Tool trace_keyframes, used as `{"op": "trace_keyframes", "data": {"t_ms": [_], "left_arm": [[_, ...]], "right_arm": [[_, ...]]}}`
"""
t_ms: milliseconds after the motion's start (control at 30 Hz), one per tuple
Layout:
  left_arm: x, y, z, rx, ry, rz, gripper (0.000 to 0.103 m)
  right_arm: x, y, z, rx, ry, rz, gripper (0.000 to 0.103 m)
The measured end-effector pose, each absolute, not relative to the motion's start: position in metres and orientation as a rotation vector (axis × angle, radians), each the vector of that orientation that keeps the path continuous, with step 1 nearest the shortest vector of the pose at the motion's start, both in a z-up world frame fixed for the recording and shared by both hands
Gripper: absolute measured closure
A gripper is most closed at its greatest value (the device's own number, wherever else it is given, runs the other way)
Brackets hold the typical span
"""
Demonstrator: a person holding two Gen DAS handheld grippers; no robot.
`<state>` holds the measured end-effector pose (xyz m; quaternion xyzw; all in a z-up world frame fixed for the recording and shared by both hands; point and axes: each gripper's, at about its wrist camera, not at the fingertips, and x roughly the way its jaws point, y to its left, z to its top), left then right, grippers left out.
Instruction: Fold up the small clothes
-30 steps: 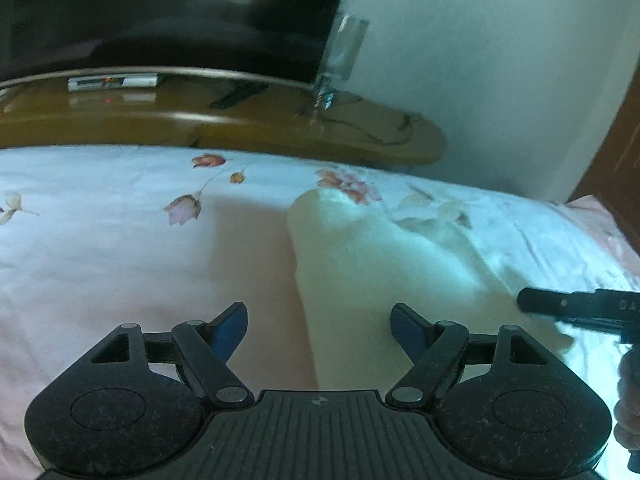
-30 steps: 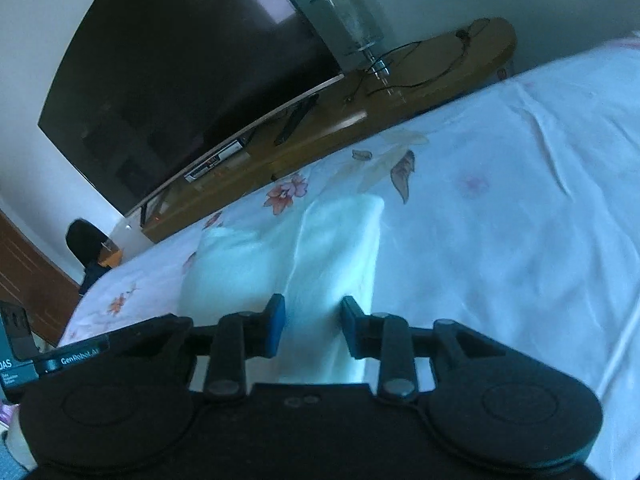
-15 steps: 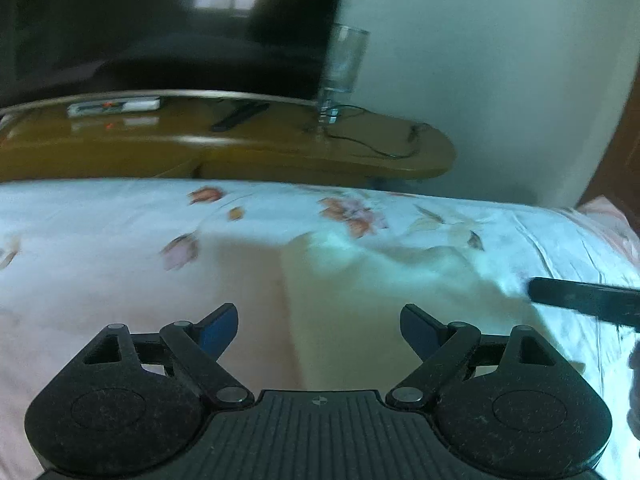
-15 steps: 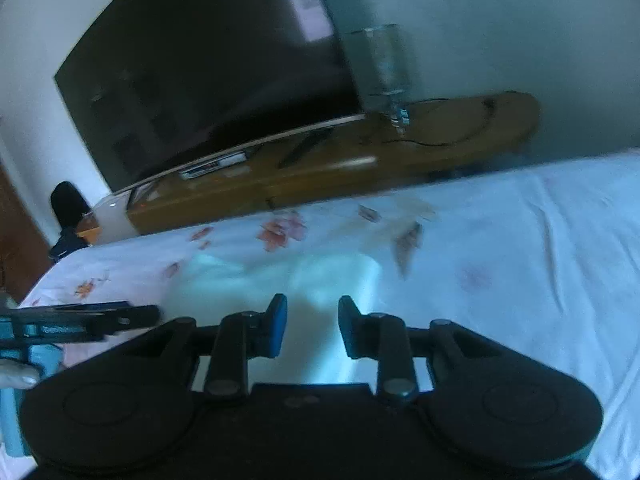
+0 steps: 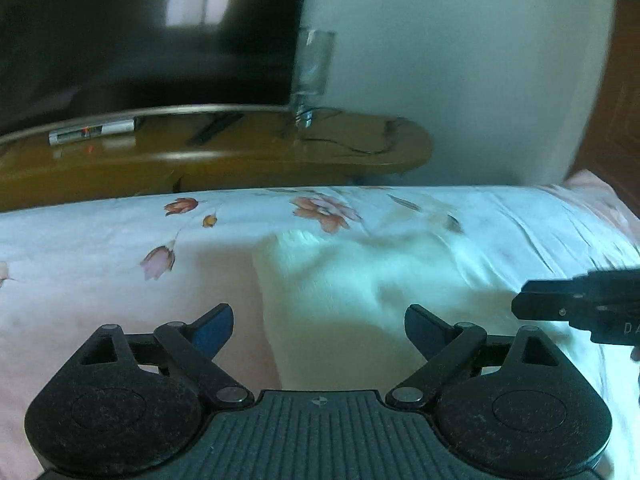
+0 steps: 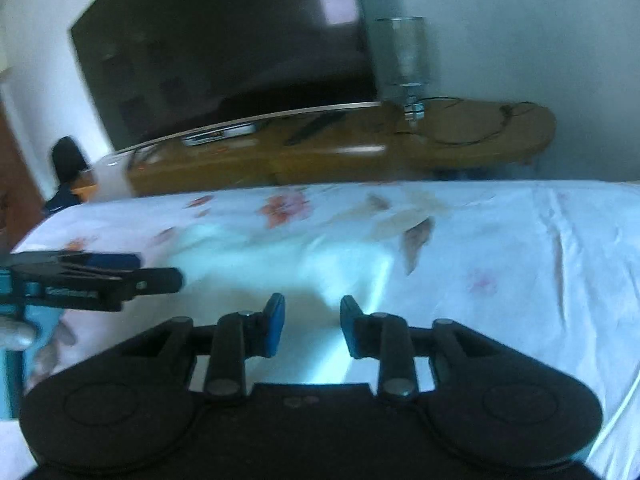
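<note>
A pale cloth (image 5: 340,292) is spread on the flowered bed sheet (image 5: 100,264), directly ahead of both tools. The left tool (image 5: 318,326) is held wide open above the cloth's near part, with nothing between its blue fingertips (image 5: 212,326). The right tool (image 6: 312,326) is held with its jaws partly apart over the same cloth, gripping nothing, while a wooden desk (image 6: 360,152) and a dark television (image 6: 224,52) are seen beyond the bed.

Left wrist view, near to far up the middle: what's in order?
Left gripper → pale garment → flowered bedsheet → wooden TV stand → television.
</note>
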<state>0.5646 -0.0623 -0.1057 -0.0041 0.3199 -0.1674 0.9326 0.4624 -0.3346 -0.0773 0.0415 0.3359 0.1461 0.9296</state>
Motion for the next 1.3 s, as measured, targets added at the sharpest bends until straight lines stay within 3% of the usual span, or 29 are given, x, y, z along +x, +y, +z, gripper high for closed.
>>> {"op": "trace_keyframes", "data": {"t_ms": [133,200,500,633,667,733,1067,1100,1133,1167,1200,1300], "left_arm": [[0.534,-0.06,-0.122,-0.019,0.7,-0.365,0.011],[0.534,-0.061,-0.136,-0.011,0.713,-0.357,0.009],[0.471,0.0,-0.123,-0.107,0.707,-0.34,0.009],[0.453,0.002,-0.14,-0.103,0.763,-0.336,0.009],[0.448,0.0,-0.144,-0.083,0.763,-0.33,0.009],[0.442,-0.004,-0.143,-0.044,0.755,-0.337,0.009],[0.426,0.003,-0.126,-0.03,0.731,-0.317,0.009],[0.424,0.001,-0.123,-0.032,0.714,-0.317,0.009],[0.424,-0.003,-0.12,-0.022,0.708,-0.314,0.009],[0.427,-0.007,-0.119,-0.007,0.708,-0.305,0.009],[0.429,-0.011,-0.118,0.006,0.704,-0.299,0.008],[0.435,-0.022,-0.117,0.07,0.711,-0.273,0.008]], "right_arm": [[0.423,-0.321,-0.084,-0.038,0.682,0.33,0.075],[0.424,-0.319,-0.096,-0.103,0.696,0.275,0.068],[0.374,-0.331,-0.074,0.084,0.744,0.314,0.069],[0.353,-0.321,-0.084,0.115,0.807,0.329,0.074],[0.352,-0.315,-0.09,0.078,0.825,0.315,0.082],[0.352,-0.305,-0.099,-0.045,0.848,0.26,0.089],[0.335,-0.304,-0.099,-0.14,0.815,0.205,0.081],[0.331,-0.303,-0.091,-0.113,0.79,0.202,0.08],[0.326,-0.302,-0.084,-0.095,0.756,0.199,0.068],[0.322,-0.3,-0.079,-0.09,0.718,0.193,0.05],[0.321,-0.298,-0.076,-0.09,0.687,0.19,0.042],[0.331,-0.306,-0.076,0.013,0.702,0.219,0.036]]}}
